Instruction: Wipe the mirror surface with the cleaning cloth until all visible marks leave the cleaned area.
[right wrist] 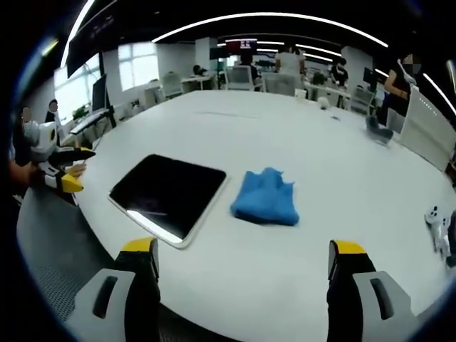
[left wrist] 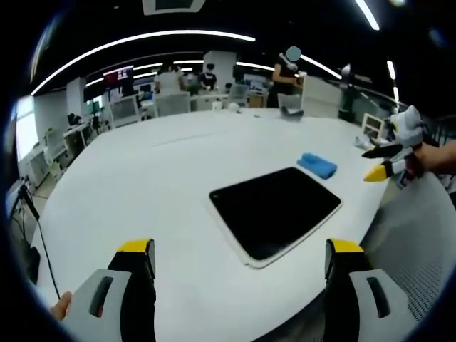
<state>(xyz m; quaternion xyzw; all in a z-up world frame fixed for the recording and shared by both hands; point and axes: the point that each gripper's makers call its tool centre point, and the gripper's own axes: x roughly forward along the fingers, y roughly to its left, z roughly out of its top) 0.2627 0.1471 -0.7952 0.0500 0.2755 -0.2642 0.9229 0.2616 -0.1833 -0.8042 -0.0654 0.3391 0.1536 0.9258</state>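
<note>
Dark mirror (right wrist: 169,194) flat on white table (right wrist: 335,164), blue cloth (right wrist: 266,197) just right of it; right gripper (right wrist: 242,265) and left gripper (left wrist: 241,262) both spread wide, empty, hovering near. Likely hazard: careless grab dragging cloth, shoving mirror toward near table edge

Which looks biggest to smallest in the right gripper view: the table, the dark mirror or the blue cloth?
1. White table, by far the largest.
2. Mirror.
3. Blue cloth, clearly smaller than the mirror lying beside it at a similar distance.
</note>
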